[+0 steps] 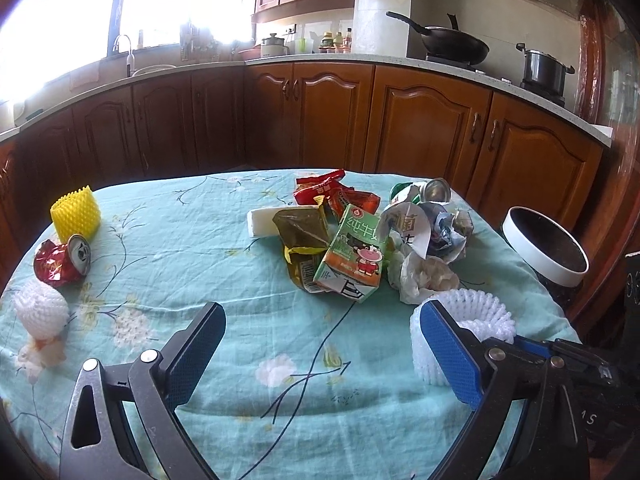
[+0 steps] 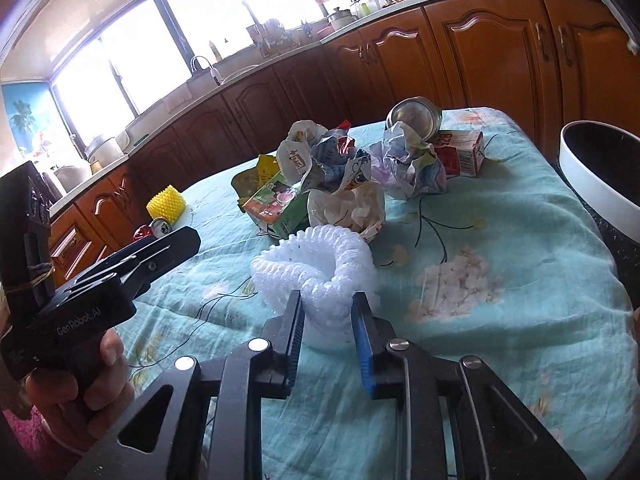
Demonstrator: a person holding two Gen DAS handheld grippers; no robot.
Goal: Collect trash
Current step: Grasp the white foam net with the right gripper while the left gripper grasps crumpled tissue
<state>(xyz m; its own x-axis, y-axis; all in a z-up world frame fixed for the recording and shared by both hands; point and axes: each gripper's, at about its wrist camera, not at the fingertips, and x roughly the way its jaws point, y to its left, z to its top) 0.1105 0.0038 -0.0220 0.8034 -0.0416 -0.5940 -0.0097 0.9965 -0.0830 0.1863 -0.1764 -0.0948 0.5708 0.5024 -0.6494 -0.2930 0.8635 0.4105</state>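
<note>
Squeezing white foam net [image 2: 320,268], right gripper [image 2: 328,316] (left view hides this)

Right gripper [image 2: 326,320] pinched nearly closed, seemingly gripping; left gripper [image 1: 318,344] spread wide.

- My left gripper [image 1: 318,354]: black angular arms, silver round rivets, triangular cut-outs, textured pads, blue showing at three o'clock.
- My right gripper [image 2: 327,346]: same black frame, blue pad at three o'clock.
- White "GenRobot.AI" lettering on the left handle; pink sleeve [image 2: 16,432] at seven o'clock.
</note>
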